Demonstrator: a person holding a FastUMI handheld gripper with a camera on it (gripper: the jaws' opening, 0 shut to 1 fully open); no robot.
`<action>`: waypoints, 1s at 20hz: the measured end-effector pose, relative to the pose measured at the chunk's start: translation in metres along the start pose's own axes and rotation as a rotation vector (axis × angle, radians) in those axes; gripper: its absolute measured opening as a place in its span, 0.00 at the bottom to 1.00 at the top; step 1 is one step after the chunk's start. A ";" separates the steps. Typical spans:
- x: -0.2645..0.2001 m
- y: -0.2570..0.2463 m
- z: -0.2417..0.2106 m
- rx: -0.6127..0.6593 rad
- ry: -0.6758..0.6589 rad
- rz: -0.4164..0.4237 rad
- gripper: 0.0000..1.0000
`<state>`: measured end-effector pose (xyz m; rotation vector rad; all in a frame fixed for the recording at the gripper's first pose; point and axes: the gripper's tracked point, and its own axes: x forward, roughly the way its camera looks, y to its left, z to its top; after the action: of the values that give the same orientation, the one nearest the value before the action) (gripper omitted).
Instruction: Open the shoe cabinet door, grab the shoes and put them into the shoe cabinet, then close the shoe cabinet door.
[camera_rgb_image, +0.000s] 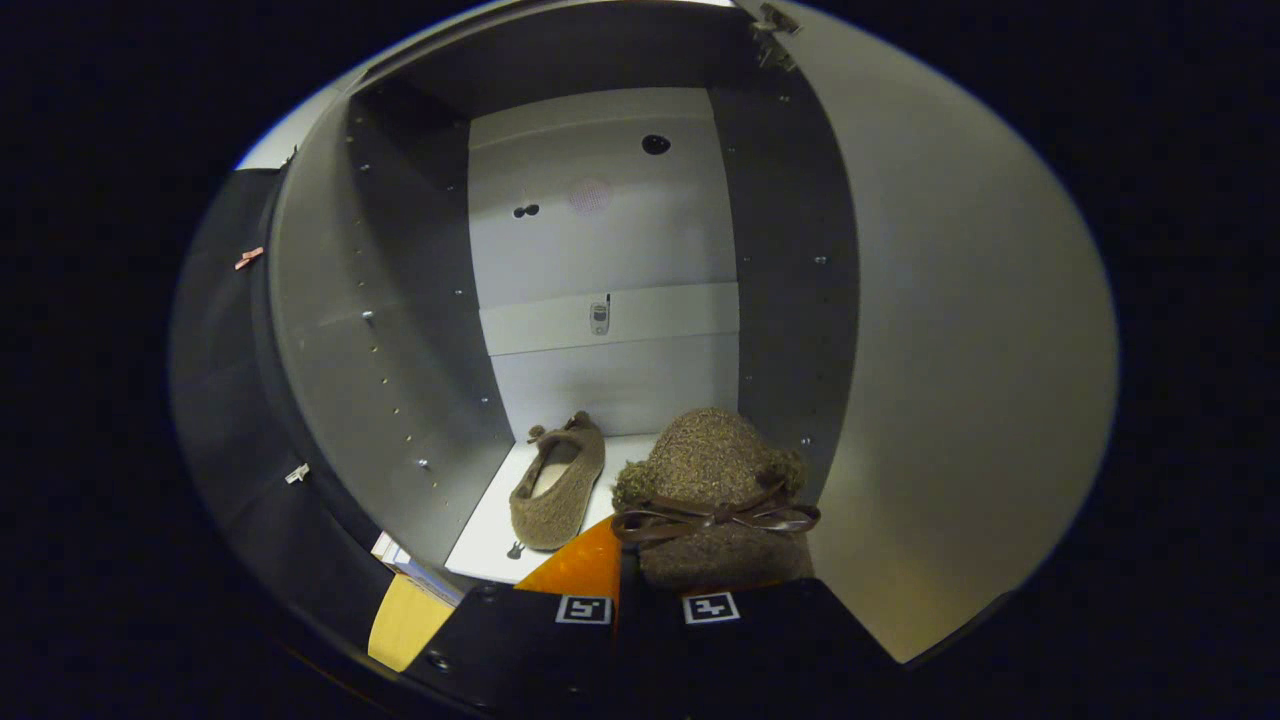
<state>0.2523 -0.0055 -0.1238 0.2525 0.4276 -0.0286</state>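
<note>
In the gripper view, the gripper (648, 600) has its fingers nearly closed on a soft, light-looking brown knitted slipper (715, 480) with a bow, held at the open shoe cabinet (400, 330), where its mate (560, 485) lies on the floor.

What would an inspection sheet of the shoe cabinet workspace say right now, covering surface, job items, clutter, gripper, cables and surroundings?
Surface: white cabinet floor, one shoe on it.
Job's things: shoe cabinet open, door swung to the right; first brown shoe lies inside beyond the fingers; second brown shoe, with a bow, is held at the cabinet opening.
Clutter: nothing seen.
Grippers: gripper closed on the second brown shoe.
Cables: nothing seen.
Surroundings: dark booth wall left of the cabinet.
</note>
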 end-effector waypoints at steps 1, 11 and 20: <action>0.011 -0.003 0.003 -0.001 0.005 -0.005 0.11; 0.119 -0.021 0.008 -0.116 0.081 -0.062 0.11; 0.205 -0.017 -0.040 -0.120 0.231 -0.045 0.11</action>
<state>0.4211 -0.0066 -0.2474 0.1275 0.6622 -0.0175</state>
